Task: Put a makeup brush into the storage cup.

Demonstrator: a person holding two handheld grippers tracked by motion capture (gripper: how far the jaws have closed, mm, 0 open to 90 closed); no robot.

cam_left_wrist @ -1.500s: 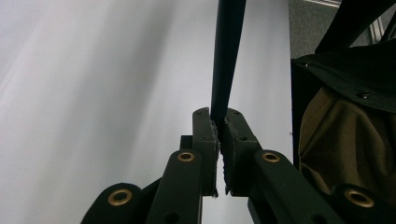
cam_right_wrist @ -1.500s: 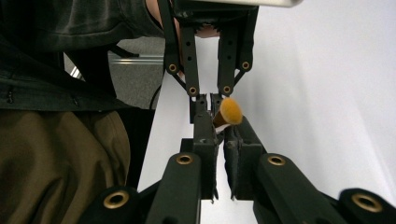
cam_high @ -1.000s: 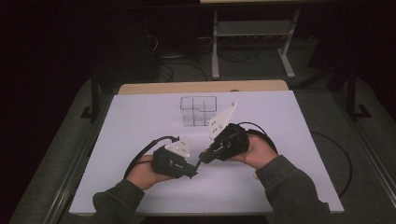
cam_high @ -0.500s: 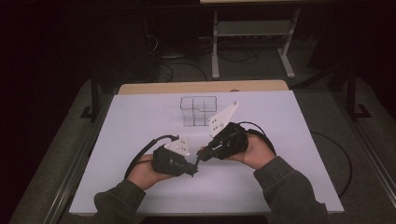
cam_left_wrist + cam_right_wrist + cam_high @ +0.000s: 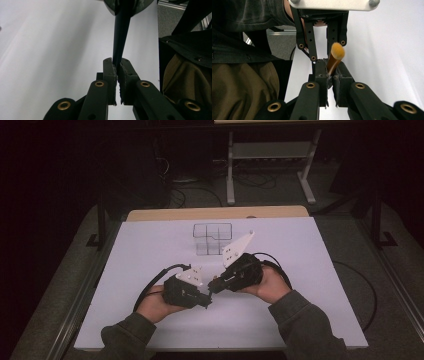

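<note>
Facing each other tip to tip, the left gripper (image 5: 204, 301) and the right gripper (image 5: 214, 285) meet over the near middle of the white table (image 5: 150, 250), each carried in a hand whose sleeve enters from the near edge. Open, bare surface lies on every side of the pair: a broad band to the left of the left gripper, another to the right of the right gripper, and a narrower strip between the hands and the near edge. Beyond the right gripper's grey plate (image 5: 238, 248) stands a clear compartmented box (image 5: 212, 239), near that plate but apart from it, with the table's wooden far edge (image 5: 215, 213) behind. The left gripper view shows its jaws clenched on the slim dark handle of a brush (image 5: 121, 35), which rises straight out from between the pads toward the other gripper. The right gripper view shows its jaws closed on the same brush (image 5: 335, 58) at its brown stem, the orange bristle tuft (image 5: 337, 51) standing just past the pads and pointing at the left gripper's linkage. Both claws thus grasp one brush between them, held just above the table, well clear of the box and of all edges.
</note>
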